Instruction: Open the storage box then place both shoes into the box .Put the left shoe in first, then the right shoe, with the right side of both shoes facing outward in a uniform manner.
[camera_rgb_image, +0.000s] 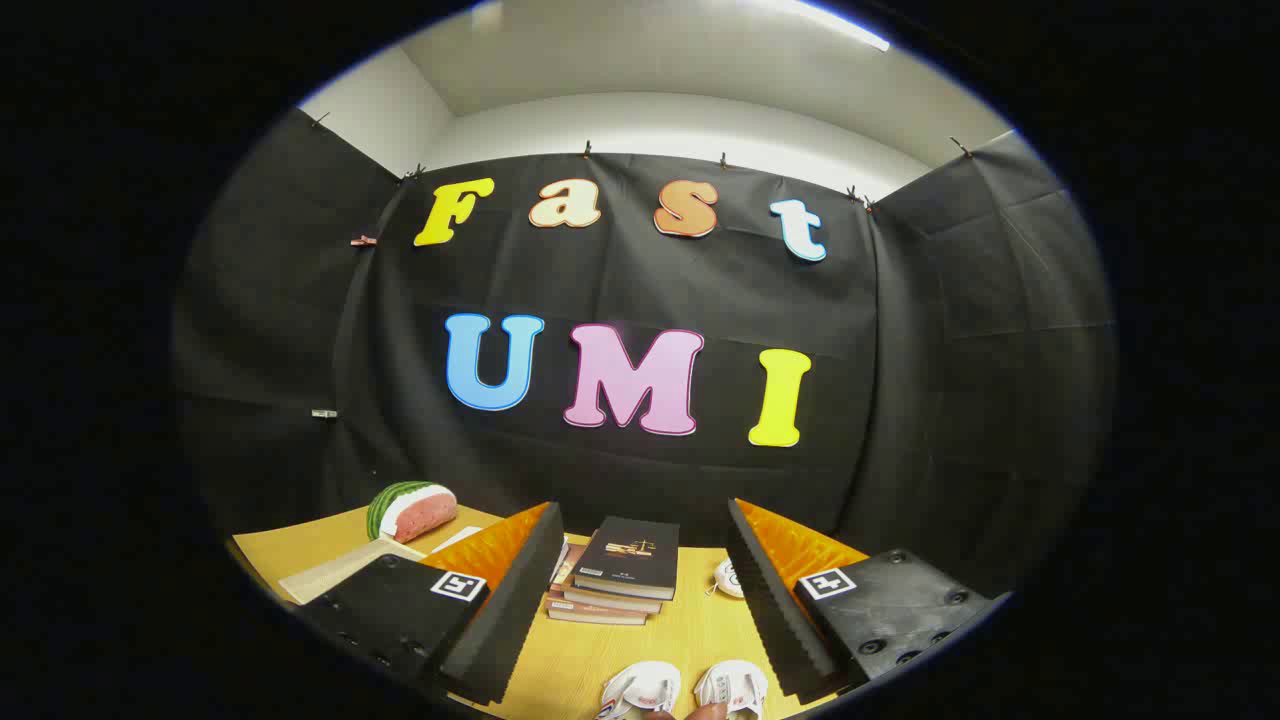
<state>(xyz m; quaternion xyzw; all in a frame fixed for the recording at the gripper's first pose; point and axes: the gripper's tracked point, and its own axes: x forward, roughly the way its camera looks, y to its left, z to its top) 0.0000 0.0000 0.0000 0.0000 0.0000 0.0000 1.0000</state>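
I see the gripper (640, 590) spread wide, holding nothing. Two small white shoes (685, 690) lie side by side on the wooden table (690, 625), near and between the fingers. Farther off sits a stack of books (620, 575); a watermelon slice (412, 510) rests far left.

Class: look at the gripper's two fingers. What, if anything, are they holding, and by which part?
Nothing is held. The gripper is open, its fingers spread wide above the table, with the pair of shoes below and the stack of books beyond.
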